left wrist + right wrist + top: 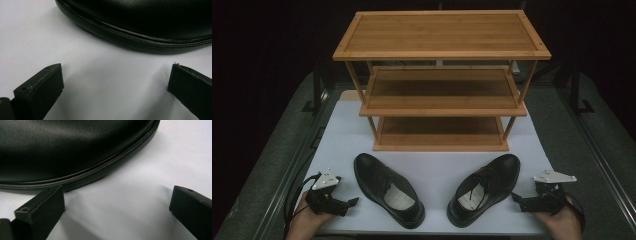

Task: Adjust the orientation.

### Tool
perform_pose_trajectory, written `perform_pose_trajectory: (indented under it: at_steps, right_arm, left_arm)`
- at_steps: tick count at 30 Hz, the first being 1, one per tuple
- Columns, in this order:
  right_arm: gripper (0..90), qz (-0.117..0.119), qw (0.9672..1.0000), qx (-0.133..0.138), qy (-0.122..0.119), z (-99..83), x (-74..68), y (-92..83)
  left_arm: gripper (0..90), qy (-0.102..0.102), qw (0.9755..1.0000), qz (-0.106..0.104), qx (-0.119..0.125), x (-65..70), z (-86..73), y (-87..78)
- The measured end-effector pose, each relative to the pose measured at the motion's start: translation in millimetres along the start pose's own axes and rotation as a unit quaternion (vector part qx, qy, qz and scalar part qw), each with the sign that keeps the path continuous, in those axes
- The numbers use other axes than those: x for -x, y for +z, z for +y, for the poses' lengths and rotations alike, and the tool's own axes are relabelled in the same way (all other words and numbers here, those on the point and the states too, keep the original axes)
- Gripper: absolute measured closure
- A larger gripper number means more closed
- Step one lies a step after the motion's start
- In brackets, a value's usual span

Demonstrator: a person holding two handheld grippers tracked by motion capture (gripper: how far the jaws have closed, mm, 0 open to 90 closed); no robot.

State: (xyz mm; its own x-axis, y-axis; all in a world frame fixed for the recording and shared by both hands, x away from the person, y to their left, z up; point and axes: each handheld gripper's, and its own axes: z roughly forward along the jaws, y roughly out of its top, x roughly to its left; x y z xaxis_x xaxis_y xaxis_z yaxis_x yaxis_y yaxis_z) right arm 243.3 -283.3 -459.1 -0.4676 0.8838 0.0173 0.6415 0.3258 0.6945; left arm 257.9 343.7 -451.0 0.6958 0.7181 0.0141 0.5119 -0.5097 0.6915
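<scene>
White table point(434, 167) holds a bare three-shelf rack point(441, 50); two black shoes point(387, 189) point(484, 187) in front; both grippers point(346, 204) point(518, 199) released.

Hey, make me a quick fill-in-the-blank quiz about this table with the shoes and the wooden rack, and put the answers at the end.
1. The wooden shoe rack has ____ shelves, all bare.
2. The left shoe and the right shoe are both ____ in colour.
3. Both shoes lie on the white table, in ____ of the rack.
4. The jaws of the left gripper and the right gripper stand ____, holding nothing.

Missing words: three; black; front; open
</scene>
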Motion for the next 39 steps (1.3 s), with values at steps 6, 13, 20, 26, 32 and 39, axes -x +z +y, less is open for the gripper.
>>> perform_pose_trajectory:
  at_steps: [6, 13, 20, 26, 32, 39]
  right_arm:
    - [0.0, 0.0, 1.0, 0.0, 0.0, 0.1, 0.2, 0.1]
    - [0.0, 0.001, 1.0, 0.0, 0.001, 0.2, 0.4, 0.1]
    - [0.0, 0.001, 1.0, -0.001, 0.001, 0.2, 0.4, 0.1]
    - [0.0, 0.001, 1.0, -0.001, 0.001, 0.3, 0.5, 0.2]
    - [0.0, 0.0, 1.0, 0.0, 0.0, 0.3, 0.6, 0.3]
    - [0.0, 0.001, 1.0, 0.0, 0.001, 0.3, 0.6, 0.3]
  left_arm:
    - [0.0, 0.0, 1.0, 0.0, 0.0, 0.1, 0.2, 0.0]
    - [4.4, 0.0, 1.0, 0.002, 0.005, 0.7, 0.4, -1.5]
    - [24.4, -0.008, 0.9995, 0.019, 0.022, -0.3, -1.5, -12.7]
    - [67.7, -0.036, 0.9982, 0.023, 0.041, -6.9, 7.7, -27.0]
    - [90.0, -0.047, 0.9968, 0.044, 0.047, -15.0, 21.5, -32.1]
    - [90.0, -0.05, 0.9959, 0.053, 0.054, -26.8, 34.6, -26.7]
